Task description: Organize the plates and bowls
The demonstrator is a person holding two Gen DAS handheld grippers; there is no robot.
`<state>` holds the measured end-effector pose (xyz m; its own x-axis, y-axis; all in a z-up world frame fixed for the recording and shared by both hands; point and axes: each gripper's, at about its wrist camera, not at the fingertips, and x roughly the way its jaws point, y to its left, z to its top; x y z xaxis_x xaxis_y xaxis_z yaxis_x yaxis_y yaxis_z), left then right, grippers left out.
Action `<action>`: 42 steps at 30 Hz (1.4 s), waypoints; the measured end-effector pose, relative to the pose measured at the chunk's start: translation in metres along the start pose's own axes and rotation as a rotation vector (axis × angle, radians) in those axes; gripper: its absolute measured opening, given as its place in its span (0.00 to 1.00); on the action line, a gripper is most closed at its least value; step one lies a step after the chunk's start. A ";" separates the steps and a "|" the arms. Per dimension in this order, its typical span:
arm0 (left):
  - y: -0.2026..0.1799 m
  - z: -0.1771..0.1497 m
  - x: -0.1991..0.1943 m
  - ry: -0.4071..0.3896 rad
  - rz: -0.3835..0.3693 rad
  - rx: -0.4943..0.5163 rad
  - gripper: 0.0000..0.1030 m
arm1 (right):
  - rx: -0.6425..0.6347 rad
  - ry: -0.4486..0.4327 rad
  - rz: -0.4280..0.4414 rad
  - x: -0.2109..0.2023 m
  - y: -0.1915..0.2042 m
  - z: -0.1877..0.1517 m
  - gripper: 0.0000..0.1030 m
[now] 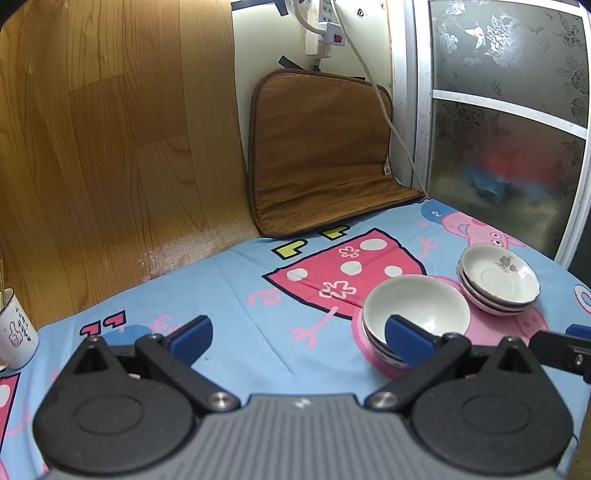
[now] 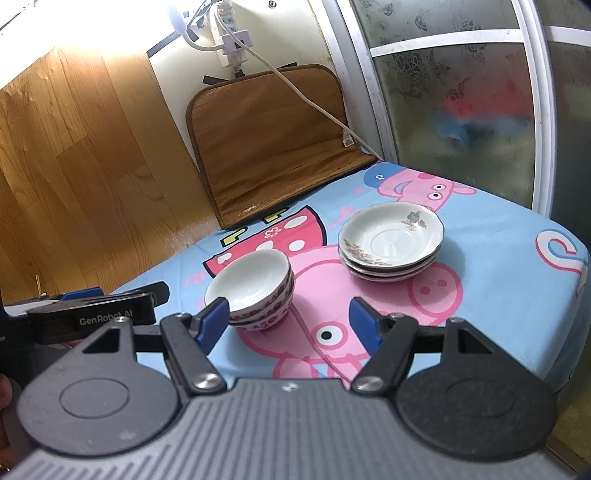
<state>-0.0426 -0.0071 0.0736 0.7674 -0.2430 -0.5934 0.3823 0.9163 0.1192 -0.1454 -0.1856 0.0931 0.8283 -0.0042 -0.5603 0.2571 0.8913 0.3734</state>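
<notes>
A stack of white bowls [image 1: 413, 306] [image 2: 255, 284] with a dark patterned band stands on the cartoon tablecloth. Behind and to its right sits a stack of white scalloped plates [image 1: 498, 280] [image 2: 391, 240] with a flower print. My left gripper [image 1: 299, 336] is open over bare cloth, its right pad in front of the bowl stack's near edge. My right gripper [image 2: 288, 321] is open just in front of the bowls, nothing between its fingers. In the right wrist view the left gripper [image 2: 110, 299] shows at the left, and the right one's tip [image 1: 565, 343] shows in the left wrist view.
A white mug [image 1: 14, 332] with a thumbs-up print stands at the left table edge. A brown cushion [image 1: 317, 151] leans against the back wall under a power strip [image 1: 321, 29] and cable. A wood-pattern panel [image 1: 110, 147] closes the left, frosted glass doors [image 1: 509, 110] the right.
</notes>
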 end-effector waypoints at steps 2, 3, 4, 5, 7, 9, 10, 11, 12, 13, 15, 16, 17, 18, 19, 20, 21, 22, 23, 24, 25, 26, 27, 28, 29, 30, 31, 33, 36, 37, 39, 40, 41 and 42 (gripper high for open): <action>0.000 0.000 -0.001 -0.002 0.000 0.001 1.00 | 0.000 0.000 0.000 0.000 0.000 0.000 0.71; -0.001 0.000 -0.001 -0.003 0.000 0.002 1.00 | 0.000 -0.001 0.001 0.000 0.000 0.000 0.71; -0.001 0.000 -0.001 -0.004 0.000 0.002 1.00 | -0.001 -0.002 0.001 -0.001 0.000 0.000 0.71; -0.001 0.000 -0.002 -0.005 0.000 0.002 1.00 | -0.001 -0.003 0.001 -0.001 0.000 0.000 0.71; -0.002 0.000 -0.003 -0.007 -0.001 0.002 1.00 | -0.002 -0.006 0.001 -0.002 0.000 0.000 0.71; -0.001 0.000 -0.004 -0.010 -0.002 0.002 1.00 | -0.002 -0.009 0.001 -0.003 0.000 0.000 0.71; -0.001 0.000 -0.005 -0.011 -0.002 0.002 1.00 | -0.002 -0.009 0.001 -0.003 0.001 0.000 0.71; -0.001 0.000 -0.005 -0.012 -0.003 0.002 1.00 | -0.002 -0.009 0.002 -0.004 0.000 0.000 0.71; -0.001 0.000 -0.006 -0.014 -0.003 0.002 1.00 | -0.002 -0.009 0.002 -0.004 0.000 0.000 0.71; -0.001 0.000 -0.007 -0.016 -0.002 0.002 1.00 | -0.003 -0.010 0.002 -0.004 0.000 0.001 0.71; -0.001 0.000 -0.008 -0.017 -0.003 0.001 1.00 | -0.003 -0.011 0.003 -0.005 0.000 0.001 0.71; -0.001 0.000 -0.008 -0.018 -0.003 0.001 1.00 | -0.003 -0.011 0.003 -0.005 0.000 0.001 0.71; -0.001 0.000 -0.008 -0.018 -0.003 0.001 1.00 | -0.004 -0.011 0.002 -0.005 0.000 0.001 0.71; -0.001 0.000 -0.008 -0.019 -0.003 0.001 1.00 | -0.004 -0.011 0.003 -0.005 0.001 0.002 0.71; -0.001 0.000 -0.008 -0.019 -0.003 0.001 1.00 | -0.004 -0.012 0.003 -0.005 0.001 0.002 0.71; -0.001 0.000 -0.008 -0.018 -0.003 0.001 1.00 | -0.004 -0.012 0.003 -0.005 0.001 0.002 0.71; -0.001 0.000 -0.008 -0.019 -0.003 0.001 1.00 | -0.004 -0.012 0.003 -0.005 0.001 0.002 0.71; -0.001 0.000 -0.008 -0.019 -0.003 0.001 1.00 | -0.004 -0.012 0.003 -0.005 0.001 0.002 0.71; -0.001 0.000 -0.008 -0.019 -0.003 0.001 1.00 | -0.004 -0.012 0.003 -0.005 0.001 0.002 0.71; -0.001 0.000 -0.008 -0.018 -0.002 0.000 1.00 | -0.005 -0.012 0.003 -0.005 0.001 0.002 0.71; -0.001 0.000 -0.007 -0.018 -0.003 0.000 1.00 | -0.005 -0.012 0.003 -0.005 0.001 0.002 0.71; -0.001 0.000 -0.007 -0.018 -0.003 0.000 1.00 | -0.005 -0.012 0.003 -0.005 0.001 0.002 0.71; -0.001 0.000 -0.008 -0.018 -0.003 -0.001 1.00 | -0.004 -0.012 0.003 -0.005 0.001 0.002 0.71; -0.001 0.000 -0.008 -0.018 -0.002 -0.002 1.00 | -0.004 -0.012 0.003 -0.005 0.001 0.002 0.71; -0.002 0.001 -0.009 -0.019 -0.002 -0.002 1.00 | -0.004 -0.012 0.003 -0.005 0.000 0.002 0.71; -0.002 0.001 -0.009 -0.019 -0.002 -0.002 1.00 | -0.004 -0.012 0.004 -0.005 0.000 0.002 0.71; -0.002 0.001 -0.009 -0.019 -0.002 -0.002 1.00 | -0.004 -0.012 0.004 -0.005 0.000 0.002 0.71; -0.002 0.001 -0.009 -0.019 -0.002 -0.001 1.00 | -0.004 -0.012 0.004 -0.005 0.000 0.002 0.71; -0.002 0.002 -0.011 -0.019 -0.001 0.001 1.00 | -0.004 -0.011 0.005 -0.005 0.000 0.002 0.71; -0.002 0.002 -0.011 -0.019 -0.001 0.001 1.00 | -0.004 -0.012 0.005 -0.005 0.000 0.002 0.71; -0.002 0.002 -0.011 -0.019 -0.001 0.000 1.00 | -0.004 -0.013 0.005 -0.005 0.000 0.002 0.71; -0.002 0.002 -0.010 -0.019 -0.001 0.000 1.00 | -0.004 -0.013 0.005 -0.005 0.000 0.002 0.71; -0.002 0.001 -0.010 -0.019 -0.001 0.000 1.00 | -0.003 -0.012 0.005 -0.005 0.000 0.002 0.71; -0.002 0.002 -0.010 -0.019 -0.001 0.001 1.00 | -0.004 -0.012 0.005 -0.005 0.000 0.002 0.71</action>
<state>-0.0506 -0.0072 0.0807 0.7766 -0.2501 -0.5781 0.3836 0.9158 0.1190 -0.1489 -0.1867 0.0976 0.8354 -0.0050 -0.5496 0.2511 0.8930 0.3735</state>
